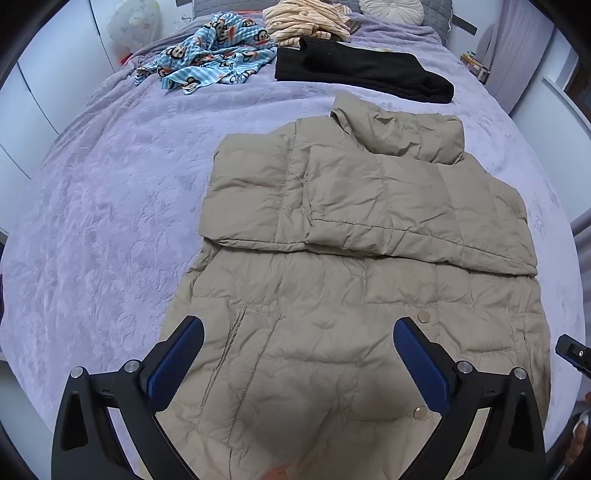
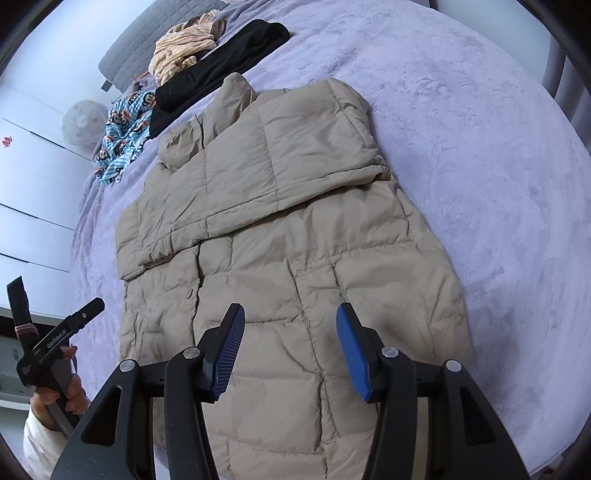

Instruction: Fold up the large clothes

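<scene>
Most of what you see is the bed (image 1: 92,229), covered in a lavender embossed blanket. Your beige puffer jacket (image 1: 351,295) lies flat across its middle, both sleeves folded in over the chest, collar pointing toward the headboard and hem nearest you. Past the collar sits a folded black garment (image 1: 362,70), with a striped cream garment (image 1: 306,18) bunched behind it and a blue monkey-print cloth (image 1: 207,55) crumpled off to the side. Your left hand-held gripper (image 1: 299,339) hangs over the jacket's lower half with jaws spread wide and nothing between the blue pads (image 1: 421,365). Your right hand-held gripper (image 2: 290,332) hovers above the hem area, jaws parted, holding nothing. Two snap buttons (image 1: 424,316) show on the jacket front near the left gripper's pad.
</scene>
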